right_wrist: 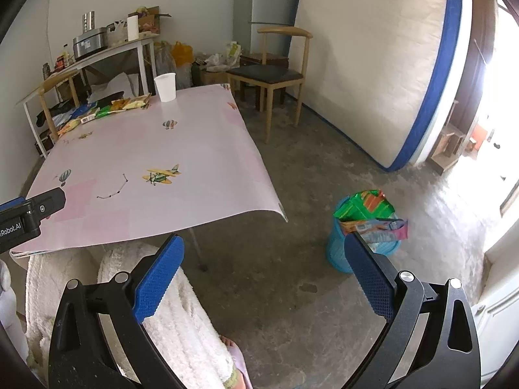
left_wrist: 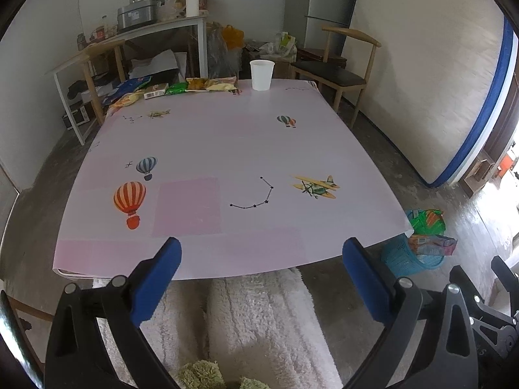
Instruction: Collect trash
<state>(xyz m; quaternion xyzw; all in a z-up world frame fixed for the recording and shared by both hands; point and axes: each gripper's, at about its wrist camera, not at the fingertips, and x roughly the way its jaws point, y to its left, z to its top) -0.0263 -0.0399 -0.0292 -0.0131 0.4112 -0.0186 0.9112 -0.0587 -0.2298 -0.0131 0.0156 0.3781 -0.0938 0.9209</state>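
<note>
Clearly our fingers (left_wrist: 261,287) (right_wrist: 264,283) gape empty; wrappers (left_wrist: 181,88) across the bench (left_wrist: 227,149) look light, crinkly — pinch an edge.

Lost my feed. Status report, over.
Both tongs open, empty: left, right. Wrappers and cup at table's far edge. Basket holds wrappers. Path clear.

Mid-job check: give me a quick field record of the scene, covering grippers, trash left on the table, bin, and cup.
left gripper: open, empty, at the table's near edge
right gripper: open, empty, above the floor beside the table
table: pink cover with printed balloons and planes
snack wrappers: several along the far edge, left of the cup
paper cup: upright, far edge
blue bin: on the floor, wrappers sticking out
</note>
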